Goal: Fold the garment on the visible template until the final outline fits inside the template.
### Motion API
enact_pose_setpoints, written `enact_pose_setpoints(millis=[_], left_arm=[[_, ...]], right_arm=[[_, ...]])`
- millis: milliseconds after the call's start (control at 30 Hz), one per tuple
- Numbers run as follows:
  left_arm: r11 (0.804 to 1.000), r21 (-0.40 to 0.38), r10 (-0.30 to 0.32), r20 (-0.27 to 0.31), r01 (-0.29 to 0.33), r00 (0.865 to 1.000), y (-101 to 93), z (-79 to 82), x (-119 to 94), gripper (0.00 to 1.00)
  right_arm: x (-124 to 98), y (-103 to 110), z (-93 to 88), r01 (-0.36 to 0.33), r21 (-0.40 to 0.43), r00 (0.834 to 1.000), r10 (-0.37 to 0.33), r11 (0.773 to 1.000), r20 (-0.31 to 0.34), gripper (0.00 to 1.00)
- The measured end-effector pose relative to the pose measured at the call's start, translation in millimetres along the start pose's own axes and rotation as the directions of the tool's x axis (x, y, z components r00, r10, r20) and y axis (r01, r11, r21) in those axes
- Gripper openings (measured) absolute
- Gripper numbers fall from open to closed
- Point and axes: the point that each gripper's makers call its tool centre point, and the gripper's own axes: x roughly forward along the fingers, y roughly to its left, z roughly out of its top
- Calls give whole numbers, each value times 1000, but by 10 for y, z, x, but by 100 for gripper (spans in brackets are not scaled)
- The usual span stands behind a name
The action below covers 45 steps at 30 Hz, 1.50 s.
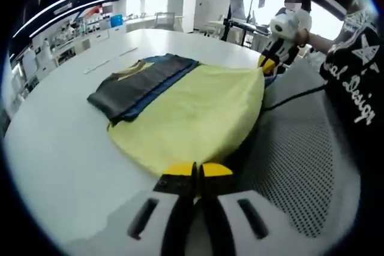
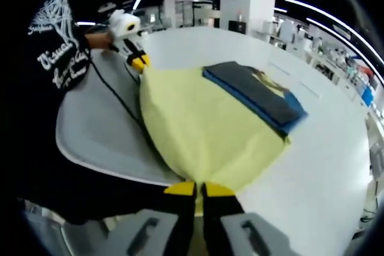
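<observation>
A yellow cloth lies spread on the white table, its near edge lifted off the table's rim. A folded dark grey and blue garment rests on its far end, also seen as the garment in the right gripper view. My left gripper is shut on one near corner of the yellow cloth. My right gripper is shut on the other near corner of the cloth. Each gripper shows in the other's view: the right gripper, the left gripper.
A grey mesh surface sits between the table edge and the person in a black printed shirt. The table stretches wide around the cloth. Desks, monitors and shelves stand far behind.
</observation>
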Motion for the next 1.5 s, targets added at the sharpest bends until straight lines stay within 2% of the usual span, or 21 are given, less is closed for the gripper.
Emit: enact_pose_setpoints(millis=[167, 300, 400, 533, 633, 867, 1333, 1500], left_arm=[[1000, 6, -3, 11, 3, 1000, 17, 58, -61, 0], [1000, 9, 17, 15, -17, 1000, 116, 168, -122, 0], [1000, 11, 27, 33, -27, 999, 188, 274, -166, 0], [997, 53, 49, 31, -50, 998, 280, 390, -191, 0], [997, 55, 56, 35, -57, 998, 375, 458, -209, 0], [993, 74, 85, 68, -90, 994, 585, 697, -215, 0], [974, 111, 180, 150, -198, 972, 1129, 1165, -186, 0], [964, 142, 200, 174, -226, 964, 1226, 1344, -169, 0]], right_arm=[[-67, -4, 43, 14, -17, 1000, -14, 1000, -5, 0], [-128, -92, 148, 39, -40, 999, -39, 998, 6, 0], [-166, -190, 242, 68, -66, 998, -67, 995, 16, 0], [-210, -320, 377, 106, -91, 994, -104, 990, 36, 0], [-225, -427, 454, 128, -91, 991, -124, 988, 46, 0], [-246, -755, 655, 198, -117, 980, -193, 973, 52, 0], [-292, -1227, 1028, 279, -160, 959, -264, 947, 105, 0], [-322, -1403, 1185, 326, -173, 943, -308, 929, 125, 0]])
